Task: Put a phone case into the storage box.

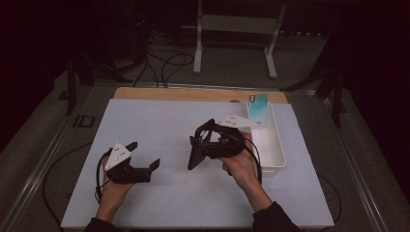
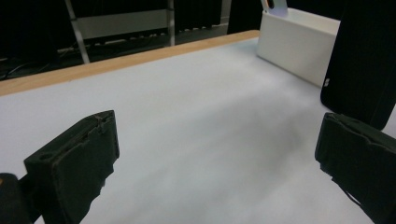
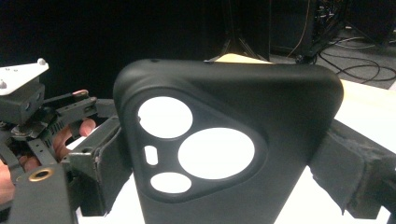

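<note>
A black phone case [image 3: 280, 116] with round camera cutouts stands upright between the jaws of my right gripper [image 3: 226, 161], which is shut on it. From above, the right gripper [image 1: 202, 142] holds the case [image 1: 195, 158] just over the white mat [image 1: 159, 121], mid-table. My left gripper [image 1: 144, 154] sits to its left, low over the mat, jaws wide apart with nothing between them. In the left gripper view the left gripper [image 2: 217, 163] faces bare mat, with the case [image 2: 364, 60] ahead on the right. The left gripper [image 3: 28, 107] and a hand show behind the case.
A white rectangular tray [image 1: 278, 145] lies along the mat's right side, with a teal phone [image 1: 258, 103] leaning at its far end. The tray [image 2: 294, 46] is beyond the case in the left gripper view. A wooden table edge [image 1: 193, 94] runs behind the mat.
</note>
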`<action>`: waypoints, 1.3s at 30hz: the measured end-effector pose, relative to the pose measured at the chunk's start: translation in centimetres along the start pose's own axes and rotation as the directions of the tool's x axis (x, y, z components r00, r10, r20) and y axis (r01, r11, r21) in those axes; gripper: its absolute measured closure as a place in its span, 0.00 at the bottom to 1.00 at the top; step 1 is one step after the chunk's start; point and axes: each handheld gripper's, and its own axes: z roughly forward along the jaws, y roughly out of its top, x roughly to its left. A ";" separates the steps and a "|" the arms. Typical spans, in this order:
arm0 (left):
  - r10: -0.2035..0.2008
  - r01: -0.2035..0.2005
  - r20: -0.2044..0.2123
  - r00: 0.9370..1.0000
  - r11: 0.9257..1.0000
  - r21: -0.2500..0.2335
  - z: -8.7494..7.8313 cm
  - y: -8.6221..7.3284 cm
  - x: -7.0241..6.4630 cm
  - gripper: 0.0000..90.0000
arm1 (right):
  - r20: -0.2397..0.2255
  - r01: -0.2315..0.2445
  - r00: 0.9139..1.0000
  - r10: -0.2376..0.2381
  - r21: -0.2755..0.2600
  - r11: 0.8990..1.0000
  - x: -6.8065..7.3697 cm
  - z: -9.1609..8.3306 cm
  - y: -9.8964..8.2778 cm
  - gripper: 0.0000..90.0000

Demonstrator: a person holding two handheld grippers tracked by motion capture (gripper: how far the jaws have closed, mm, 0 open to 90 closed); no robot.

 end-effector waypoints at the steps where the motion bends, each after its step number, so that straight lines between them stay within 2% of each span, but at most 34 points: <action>1: 0.008 -0.008 -0.005 1.000 1.000 -0.001 -0.2 -0.2 0.1 0.01 | 0.002 0.001 1.000 -0.001 0.000 1.000 0.0 0.0 0.0 0.15; 9: 0.038 -0.038 -0.043 0.998 0.999 0.009 -1.1 -1.7 0.6 0.01 | 0.007 0.001 1.000 -0.001 -0.006 1.000 0.0 -0.2 0.1 0.15; 13: 0.027 -0.025 -0.057 0.998 0.999 0.022 -1.4 -2.4 0.9 0.01 | 0.015 -0.004 1.000 0.004 -0.011 1.000 -0.1 -0.4 0.3 0.15; 19: 0.001 0.000 -0.089 0.996 1.000 0.016 -1.6 -2.9 1.3 0.01 | 0.036 -0.008 0.999 0.008 -0.022 1.000 -0.5 -0.8 0.6 0.15; 30: -0.012 0.013 -0.108 0.994 1.000 0.017 -1.6 -3.1 1.3 0.01 | 0.078 -0.011 0.997 0.014 -0.039 0.999 -1.5 -1.2 2.1 0.14; 39: -0.028 0.029 -0.119 0.992 1.000 -0.001 -1.8 -3.1 1.5 0.01 | 0.138 -0.007 0.990 0.013 -0.046 0.999 -3.1 -1.1 3.4 0.15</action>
